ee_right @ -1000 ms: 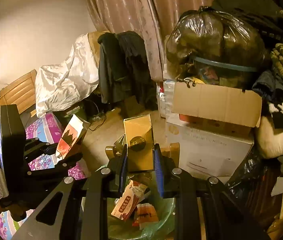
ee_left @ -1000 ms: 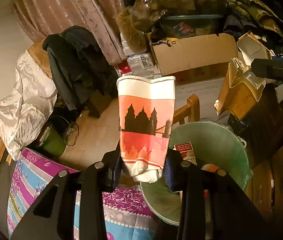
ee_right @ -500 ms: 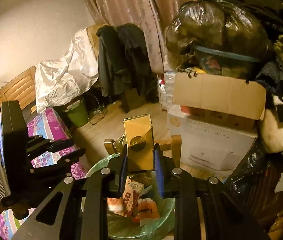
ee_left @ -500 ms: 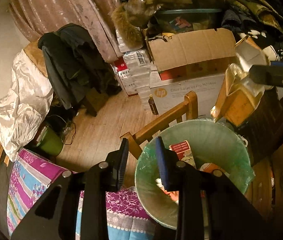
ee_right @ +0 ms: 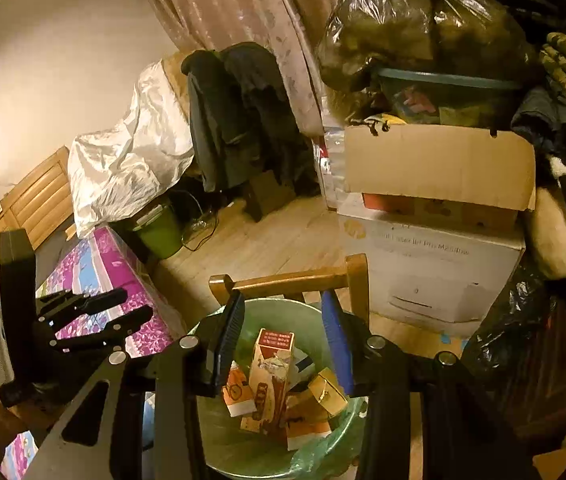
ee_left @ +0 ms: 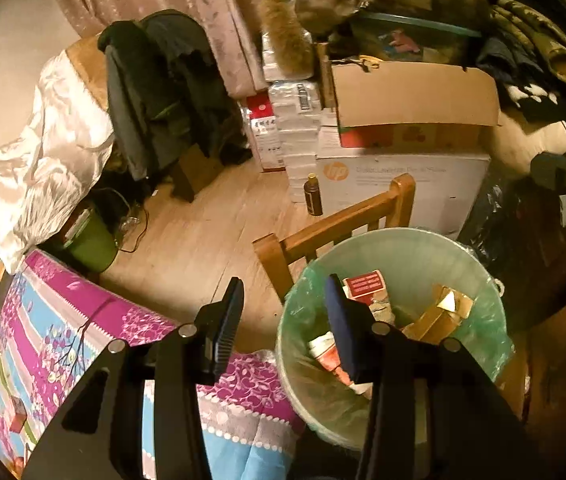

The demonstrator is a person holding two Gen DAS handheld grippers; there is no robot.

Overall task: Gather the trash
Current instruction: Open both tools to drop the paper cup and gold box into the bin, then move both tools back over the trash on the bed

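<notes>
We find the trash, a gold box (ee_right: 327, 394) and cartons (ee_right: 271, 376), lying inside the green-lined bin (ee_right: 283, 310) at lower centre of the right view. Above it the right gripper (ee_right: 283, 340) is opening, nothing between its jaws. The left gripper (ee_left: 285, 326) (lower centre, left view) is also opening, empty, over the bin's rim (ee_left: 399, 234) beside the bedspread (ee_left: 63, 340).

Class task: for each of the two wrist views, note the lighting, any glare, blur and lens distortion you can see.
Left wrist view: dim, warm orange light, black corners from the round fisheye frame, the curtain smeared by motion blur, bright glare on the white satin cover. Right wrist view: same amber cast, sharper, straight edges of the cardboard box bowed by the lens, shiny highlights on the black rubbish bag.
</notes>
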